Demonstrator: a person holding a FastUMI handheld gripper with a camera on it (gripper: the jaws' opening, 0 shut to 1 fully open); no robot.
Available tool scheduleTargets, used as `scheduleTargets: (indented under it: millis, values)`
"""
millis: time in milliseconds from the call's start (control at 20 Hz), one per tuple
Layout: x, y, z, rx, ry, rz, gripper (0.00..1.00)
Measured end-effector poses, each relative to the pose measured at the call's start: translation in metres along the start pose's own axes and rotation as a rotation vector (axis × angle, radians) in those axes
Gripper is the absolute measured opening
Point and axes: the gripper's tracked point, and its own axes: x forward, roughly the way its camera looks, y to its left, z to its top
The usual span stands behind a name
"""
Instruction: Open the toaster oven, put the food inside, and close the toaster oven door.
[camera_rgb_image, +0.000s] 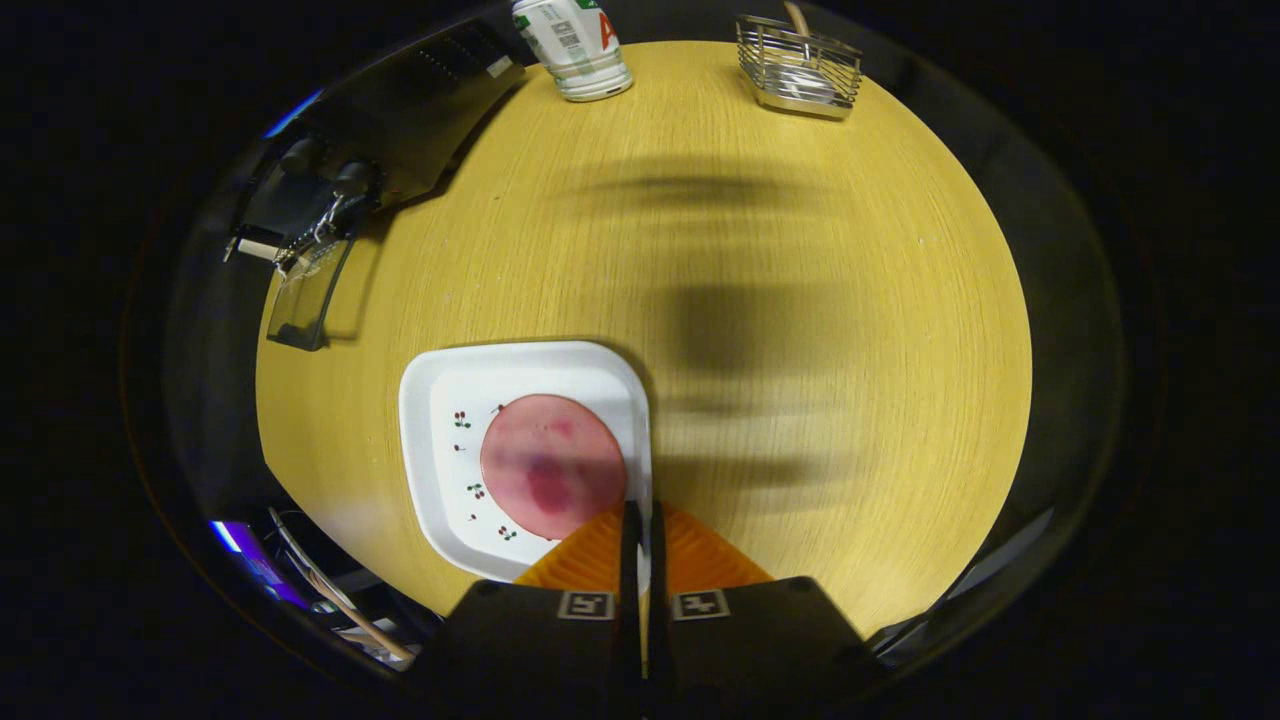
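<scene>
Sitting on a white square plate (440, 470) with tiny cherry prints, the food (552, 465) is a flat pinkish-red round slice. It's just ahead and slightly left of the gripper (640, 520), whose fingers are nearly together, holding nothing.

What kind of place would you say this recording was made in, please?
Probably a staged kitchen tabletop: a wooden table carrying a toaster oven, a white plate of food and a wire basket. The gripper jaws look shut.
</scene>
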Motion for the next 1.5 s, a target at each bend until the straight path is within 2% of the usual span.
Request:
scheduleTargets:
  millis: [100,350,650,950,1200,1500]
  values:
    - [0.002,0.002,-0.001,0.034,-0.001,0.066,0.05]
    - [-0.021,0.004,-0.004,0.216,-0.07,0.234,0.05]
    - [-0.038,0.01,-0.007,0.376,-0.14,0.319,0.05]
    - [-0.068,0.05,-0.021,0.509,-0.228,0.33,0.04]
    - [-0.081,0.121,-0.035,0.643,-0.264,0.393,0.05]
    - [-0.074,0.205,-0.022,0.772,-0.323,0.397,0.05]
